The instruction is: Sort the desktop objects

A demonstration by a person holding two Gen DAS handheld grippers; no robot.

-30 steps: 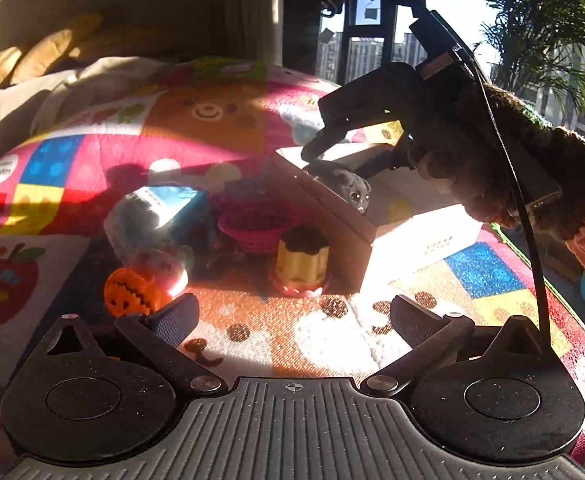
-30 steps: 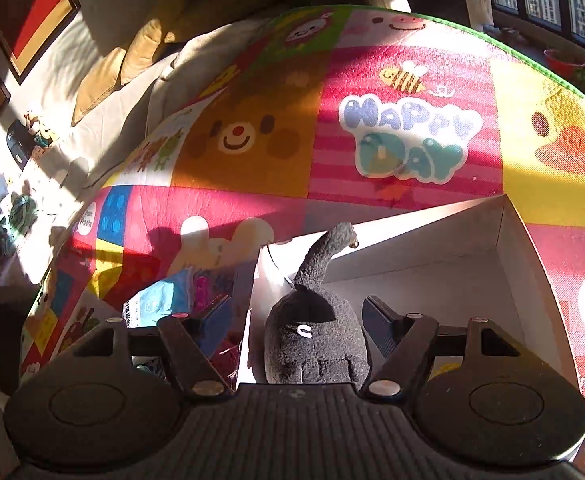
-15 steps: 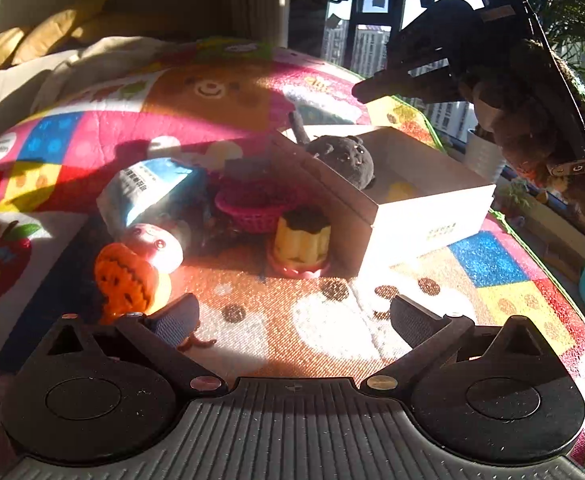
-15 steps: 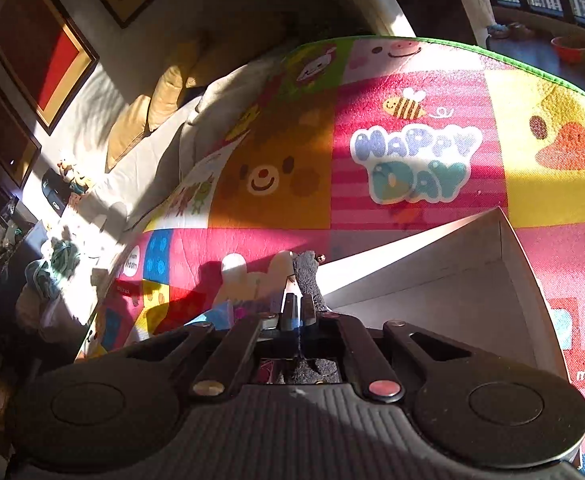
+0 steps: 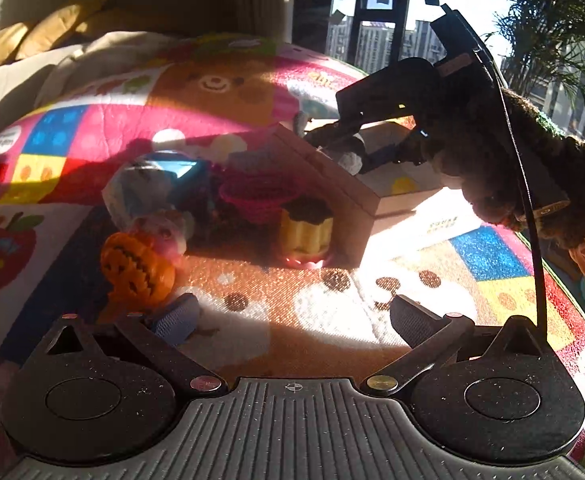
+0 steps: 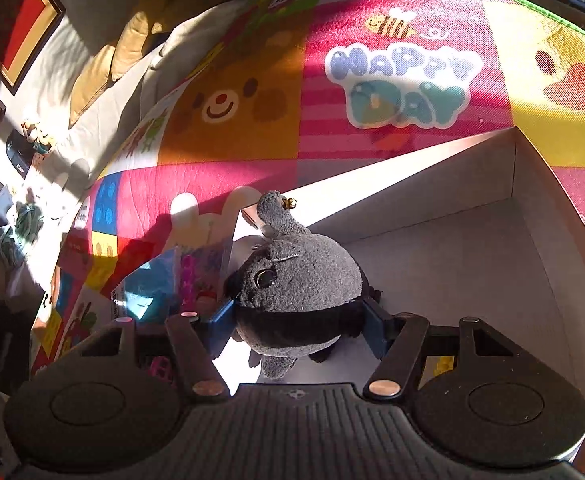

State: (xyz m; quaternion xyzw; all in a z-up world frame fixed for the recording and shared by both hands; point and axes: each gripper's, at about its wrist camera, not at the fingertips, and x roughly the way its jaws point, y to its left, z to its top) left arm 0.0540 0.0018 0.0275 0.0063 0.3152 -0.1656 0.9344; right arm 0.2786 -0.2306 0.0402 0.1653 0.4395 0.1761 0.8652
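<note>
Sorting is under way on a bright patchwork play mat [image 5: 252, 312] printed with cartoon animals. At the left wrist view's nine o'clock, an orange plastic jack-o'-lantern [image 5: 136, 268] sits beside a small pink doll figure [image 5: 164, 232] and a blue-and-white soft packet [image 5: 152, 184]; toward centre stand a magenta woven basket [image 5: 256, 196] and a yellow fluted cup with a dark top [image 5: 304, 228]. The left gripper [image 5: 292, 320], jaws spread and empty, hovers over the mat at six o'clock. At one o'clock the open white cardboard box [image 5: 376, 216] takes the right gripper [image 6: 298, 322], whose blue pads sit against the flanks of a grey plush animal with a bell on its tail [image 6: 300, 276]; its jaws have just been opening, and the toy looks lightly pinched low in the box's near-left corner. The step in hand appears to be setting the plush down; next, the jaws should likely widen and lift clear before another item is fetched.
</note>
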